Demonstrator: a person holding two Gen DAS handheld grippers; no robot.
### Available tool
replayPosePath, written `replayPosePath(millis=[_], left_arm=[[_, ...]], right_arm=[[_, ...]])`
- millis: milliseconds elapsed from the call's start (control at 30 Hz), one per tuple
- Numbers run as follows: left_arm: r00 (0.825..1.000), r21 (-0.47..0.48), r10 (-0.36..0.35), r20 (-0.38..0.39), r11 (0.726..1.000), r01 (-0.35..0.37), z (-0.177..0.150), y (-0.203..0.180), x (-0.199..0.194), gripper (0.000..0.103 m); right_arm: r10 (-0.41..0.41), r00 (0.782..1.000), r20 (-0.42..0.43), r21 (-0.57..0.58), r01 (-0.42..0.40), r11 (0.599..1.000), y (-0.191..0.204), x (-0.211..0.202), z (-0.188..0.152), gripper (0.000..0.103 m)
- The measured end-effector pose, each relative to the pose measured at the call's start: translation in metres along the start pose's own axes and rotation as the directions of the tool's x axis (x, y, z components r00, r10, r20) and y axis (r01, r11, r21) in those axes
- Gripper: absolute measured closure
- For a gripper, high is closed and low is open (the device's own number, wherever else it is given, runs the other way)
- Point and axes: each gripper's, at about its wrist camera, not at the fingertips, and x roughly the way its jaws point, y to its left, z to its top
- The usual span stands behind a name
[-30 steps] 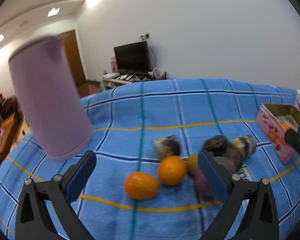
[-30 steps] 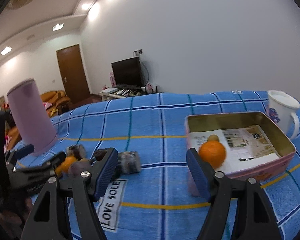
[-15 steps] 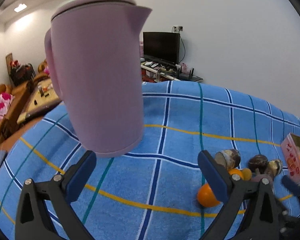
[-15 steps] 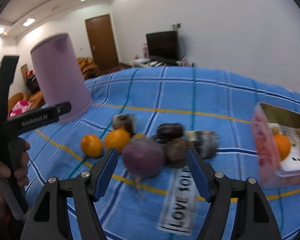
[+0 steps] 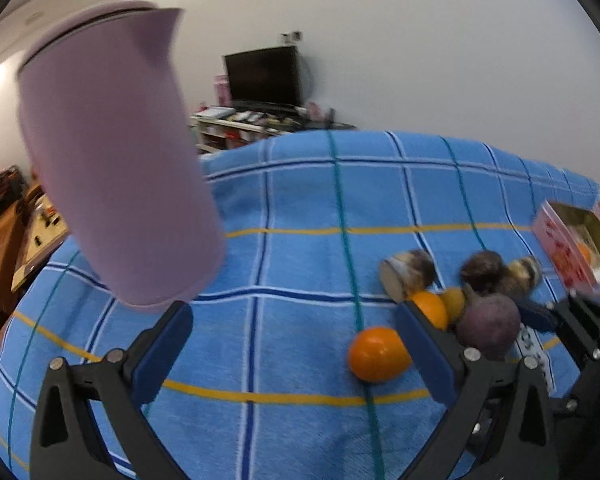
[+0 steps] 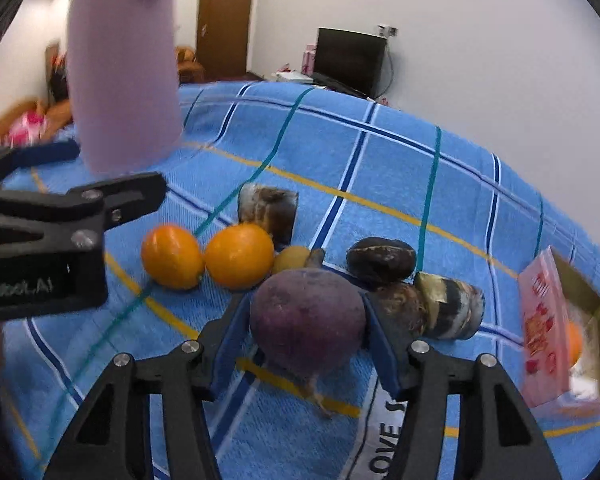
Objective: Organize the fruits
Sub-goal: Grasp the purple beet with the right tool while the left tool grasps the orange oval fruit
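Observation:
My right gripper (image 6: 306, 330) is shut on a round purple fruit (image 6: 308, 322), its blue pads against both sides; the fruit also shows in the left wrist view (image 5: 488, 326). Two oranges (image 6: 172, 256) (image 6: 239, 256) and a small yellow fruit (image 6: 290, 260) lie just behind it on the blue checked cloth (image 6: 380, 168). Several brown wrapped items (image 6: 381, 260) lie around them. My left gripper (image 5: 296, 344) is open and empty, hovering left of one orange (image 5: 376, 354). A pink tin (image 6: 548, 332) at the right holds an orange (image 6: 574, 338).
A tall lilac kettle (image 5: 112, 160) stands on the cloth at the left, close in front of my left gripper. A TV (image 5: 264, 76) and a low shelf stand against the far wall. The cloth's far edge drops off behind the kettle.
My right gripper has moved in around the purple fruit and closed on it. My left gripper has swung right, bringing the fruits back into its view.

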Motion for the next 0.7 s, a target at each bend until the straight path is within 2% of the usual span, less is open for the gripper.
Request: replayPosePath(millis=[67,200,300,333,433,567,700], left_arm=[[1.0,0.048,-0.018,-0.01,0.999,0.018,-0.001,-0.008,0.004,0.0],[0.998,0.103,-0.059,-0.035,0.993,0.062,-0.005,-0.02,0.007,0.0],[0.989,0.034,-0.14,-0.045,0.989,0.142,-0.002,-0.012,0.007,0.001],[0.988,0.024,-0.143,-0.054,0.989,0.144,-0.002,-0.009,0.009,0.001],[0.992,0.028,-0.104,-0.069,0.994,0.106,-0.004,-0.009,0.016,0.006],[0.988,0.03,-0.13,-0.084,0.991,0.133,-0.008,-0.013,0.021,0.014],[0.988,0.086,-0.131,-0.076,0.987,0.138,-0.011,-0.026,0.023,0.016]], right_arm=[[-0.015,1.0,0.001,-0.017,0.015,1.0,-0.001,-0.003,-0.005,0.047],[0.085,0.996,0.035,0.106,-0.088,0.99,-0.023,-0.014,-0.013,0.047],[0.134,0.981,0.138,0.165,-0.156,0.974,-0.037,-0.033,-0.021,0.047],[0.138,0.974,0.18,0.179,-0.17,0.969,-0.042,-0.041,-0.023,0.047],[0.11,0.968,0.225,0.196,-0.156,0.968,-0.048,-0.052,-0.027,0.047],[0.094,0.967,0.236,0.229,-0.15,0.962,-0.058,-0.058,-0.034,0.047],[0.063,0.968,0.244,0.237,-0.123,0.964,-0.065,-0.062,-0.035,0.047]])
